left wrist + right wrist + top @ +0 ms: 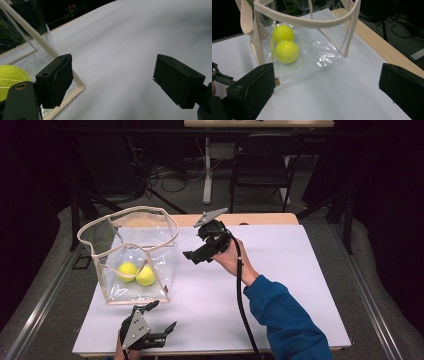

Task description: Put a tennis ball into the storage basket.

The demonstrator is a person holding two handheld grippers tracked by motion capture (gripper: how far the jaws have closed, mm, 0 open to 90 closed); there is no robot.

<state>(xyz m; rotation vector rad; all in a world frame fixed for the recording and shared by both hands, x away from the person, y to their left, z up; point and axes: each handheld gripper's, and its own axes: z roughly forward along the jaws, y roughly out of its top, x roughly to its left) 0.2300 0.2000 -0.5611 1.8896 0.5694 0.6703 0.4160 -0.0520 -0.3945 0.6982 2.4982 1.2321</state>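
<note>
clear bag (131, 255) upright on white worktop (280, 285), two tennis balls (136, 273) inside, apparently touching; right gripper (196, 255) raised just beside bag, jaws wide, empty; left gripper (162, 322) near bag's front corner, jaws wide, empty

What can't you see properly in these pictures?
- Left gripper view: one tennis ball is cut off by the left edge and by the left gripper.
- High view: the bag's far inside is blurred by shiny plastic.
- Right gripper view: the right gripper jaws run past the bottom edge.
</note>
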